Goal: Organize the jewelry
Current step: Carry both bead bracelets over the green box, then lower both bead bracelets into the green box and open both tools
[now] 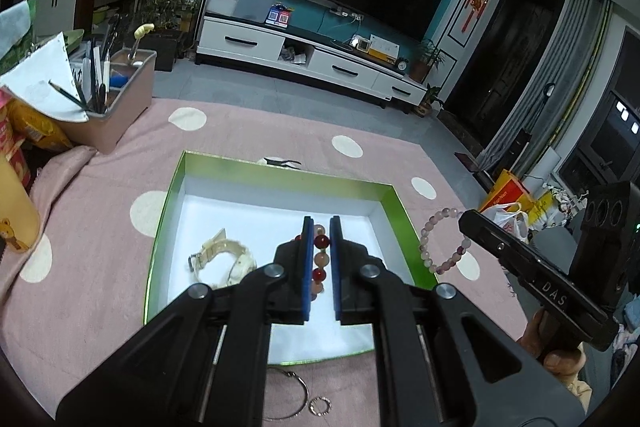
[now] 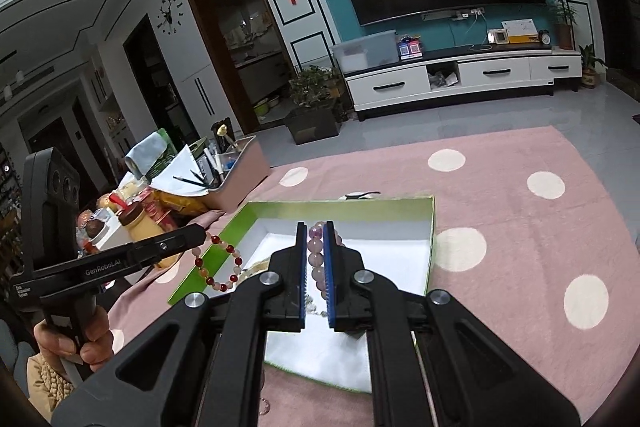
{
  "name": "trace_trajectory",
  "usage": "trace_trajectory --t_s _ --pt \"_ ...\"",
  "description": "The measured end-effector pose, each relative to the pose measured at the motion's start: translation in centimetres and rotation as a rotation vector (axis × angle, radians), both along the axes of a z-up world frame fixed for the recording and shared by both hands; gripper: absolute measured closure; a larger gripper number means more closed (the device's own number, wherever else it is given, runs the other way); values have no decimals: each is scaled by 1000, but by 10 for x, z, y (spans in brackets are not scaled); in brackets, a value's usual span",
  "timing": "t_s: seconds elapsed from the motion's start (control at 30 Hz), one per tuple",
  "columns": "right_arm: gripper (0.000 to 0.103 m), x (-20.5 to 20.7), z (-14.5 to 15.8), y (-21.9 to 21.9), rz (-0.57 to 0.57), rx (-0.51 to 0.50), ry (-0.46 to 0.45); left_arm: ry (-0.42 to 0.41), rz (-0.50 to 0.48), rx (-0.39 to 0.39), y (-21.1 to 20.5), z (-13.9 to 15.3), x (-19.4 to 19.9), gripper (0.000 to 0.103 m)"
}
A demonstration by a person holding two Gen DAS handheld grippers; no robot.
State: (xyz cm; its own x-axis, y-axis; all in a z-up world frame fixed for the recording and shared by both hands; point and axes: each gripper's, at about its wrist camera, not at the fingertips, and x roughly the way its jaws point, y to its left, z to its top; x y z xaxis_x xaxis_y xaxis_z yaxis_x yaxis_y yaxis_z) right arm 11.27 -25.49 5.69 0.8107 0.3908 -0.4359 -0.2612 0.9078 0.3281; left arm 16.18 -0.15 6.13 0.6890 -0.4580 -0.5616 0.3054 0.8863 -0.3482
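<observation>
Both sets of fingers grip half-hidden bracelets — left the red-and-peach bracelet (image 1: pixel 321 255), right the pink bracelet (image 2: pixel 316 259).

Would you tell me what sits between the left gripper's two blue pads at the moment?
The red and peach bead bracelet is pinched between the left gripper's pads, hanging above the green box; the left wrist view shows it best.

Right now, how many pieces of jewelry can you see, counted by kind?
Bead bracelets: 2, the red and orange bracelet held in the left fingers, the pale purple bracelet held in the right fingers.
Watches: 1, the cream watch in the green box.
Metal rings on the cloth: 2, large ring, small ring.
Total: 5
</observation>
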Motion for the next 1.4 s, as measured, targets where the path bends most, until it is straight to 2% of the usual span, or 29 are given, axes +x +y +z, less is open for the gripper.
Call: trace_trajectory --t_s 0.43,1.4 --pt "96 30 -5 4 -4 -26 20 -1 23 45 -15 -10 26 96" --pt "96 59 -32 9 -12 -35 121 79 38 67 -34 -44 55 96"
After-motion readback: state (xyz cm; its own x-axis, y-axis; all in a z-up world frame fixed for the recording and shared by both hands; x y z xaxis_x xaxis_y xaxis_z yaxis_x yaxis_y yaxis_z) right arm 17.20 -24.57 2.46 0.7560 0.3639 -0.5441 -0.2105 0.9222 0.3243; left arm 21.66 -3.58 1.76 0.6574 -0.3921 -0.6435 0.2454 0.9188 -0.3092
